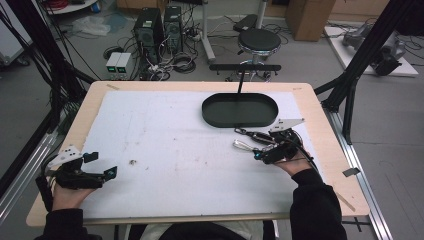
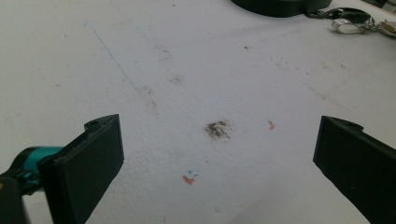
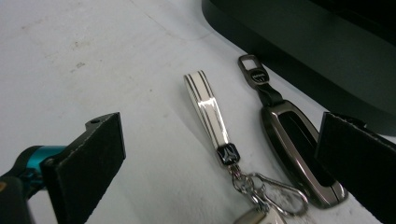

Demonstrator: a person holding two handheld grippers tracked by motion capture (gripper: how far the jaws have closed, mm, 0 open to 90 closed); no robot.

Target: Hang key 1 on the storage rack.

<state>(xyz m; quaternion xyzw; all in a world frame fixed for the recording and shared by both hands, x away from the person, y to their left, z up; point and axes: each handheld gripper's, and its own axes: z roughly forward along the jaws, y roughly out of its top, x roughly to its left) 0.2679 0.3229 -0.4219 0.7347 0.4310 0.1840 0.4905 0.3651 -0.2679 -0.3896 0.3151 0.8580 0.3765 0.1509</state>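
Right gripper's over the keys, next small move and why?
Probably lower the right gripper a little and close on the key fob. It is open, with the fob and the white strap lying flat on the table between its fingers, nothing gripped yet. The black tray sits just beyond. The left gripper is open and far from the keys.

**Desk with white sheet, tray and keys**

A light wooden desk (image 1: 327, 150) carries a white sheet (image 1: 165, 145) that covers most of its top. At the far side of the sheet stands a black oval tray (image 1: 240, 110). Just in front of the tray lie a dark key fob (image 3: 299, 144) and a white striped strap (image 3: 208, 108) joined to a metal clasp (image 3: 271, 189). A small dark smudge (image 1: 133, 161) marks the sheet's near left part.
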